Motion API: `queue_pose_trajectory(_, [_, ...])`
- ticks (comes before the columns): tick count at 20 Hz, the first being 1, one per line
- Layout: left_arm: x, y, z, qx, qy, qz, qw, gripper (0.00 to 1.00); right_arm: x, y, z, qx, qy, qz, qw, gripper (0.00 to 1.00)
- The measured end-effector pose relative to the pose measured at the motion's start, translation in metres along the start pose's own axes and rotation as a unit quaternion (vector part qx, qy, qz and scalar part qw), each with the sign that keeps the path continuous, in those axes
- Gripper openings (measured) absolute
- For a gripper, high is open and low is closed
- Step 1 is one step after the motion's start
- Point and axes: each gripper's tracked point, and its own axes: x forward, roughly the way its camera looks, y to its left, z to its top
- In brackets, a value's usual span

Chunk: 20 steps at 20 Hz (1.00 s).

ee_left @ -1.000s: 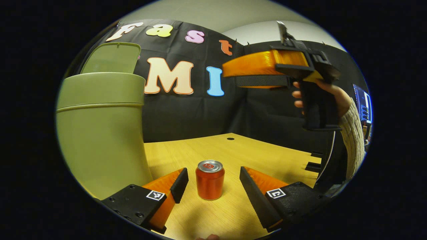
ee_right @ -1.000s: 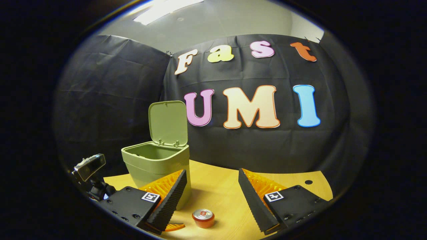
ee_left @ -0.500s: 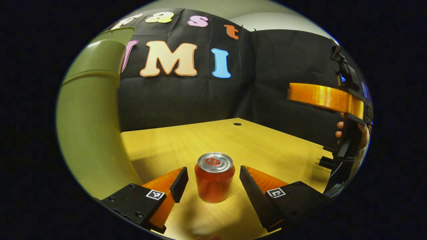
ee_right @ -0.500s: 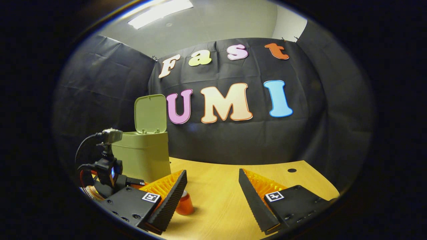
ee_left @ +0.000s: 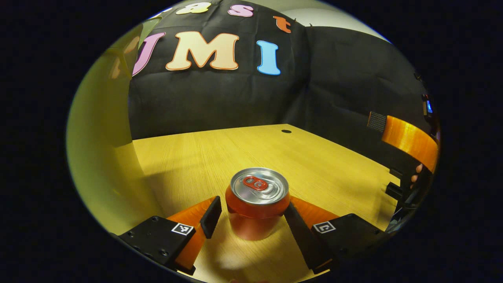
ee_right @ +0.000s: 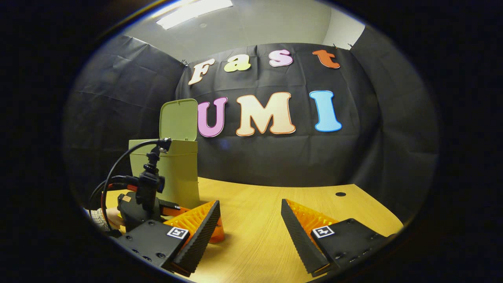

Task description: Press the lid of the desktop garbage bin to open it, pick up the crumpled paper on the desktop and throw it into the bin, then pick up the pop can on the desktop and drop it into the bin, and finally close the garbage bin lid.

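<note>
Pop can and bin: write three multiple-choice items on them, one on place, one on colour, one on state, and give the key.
1. Where does the pop can stand?
A. between the left gripper's jaws
B. inside the bin
C. on the bin's lid

2. What colour is the can's body?
A. blue
B. red
C. green

3. How is the bin's lid?
A. shut flat
B. raised upright
C. lying on the table

Key: 1 A, the left gripper view shows the can upright on the table between the jaws; 2 B, its side is red under a silver top; 3 B, the right gripper view shows the lid standing above the bin.
</note>
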Motion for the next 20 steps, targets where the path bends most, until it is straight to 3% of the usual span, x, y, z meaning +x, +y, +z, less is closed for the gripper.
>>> queue_pose_trajectory(3, [0.005,0.005,-0.009,-0.015,0.017,0.011,1.000,0.89,-0.002,0.000,0.003,0.006,-0.005,0.003,1.000,0.98])
queue_pose_trajectory(4, [0.003,0.004,-0.010,-0.017,0.018,0.012,1.000,0.82,-0.003,-0.002,0.005,0.006,-0.007,0.001,1.000,0.98])
queue_pose_trajectory(10, [-0.023,-0.011,0.015,0.001,0.003,-0.011,1.000,0.79,-0.002,-0.004,0.003,0.008,-0.005,-0.003,1.000,0.98])
queue_pose_trajectory(13, [-0.054,-0.024,0.054,0.026,-0.028,-0.029,0.999,0.79,-0.001,-0.003,0.002,0.009,-0.002,-0.001,1.000,0.98])
queue_pose_trajectory(16, [-0.091,-0.046,0.103,0.020,-0.063,-0.066,0.996,0.78,-0.003,-0.009,0.004,0.008,-0.004,-0.010,1.000,0.98])
queue_pose_trajectory(20, [-0.134,-0.037,0.172,0.014,-0.098,-0.058,0.993,0.78,-0.006,-0.015,0.004,0.015,-0.003,-0.018,1.000,0.98])
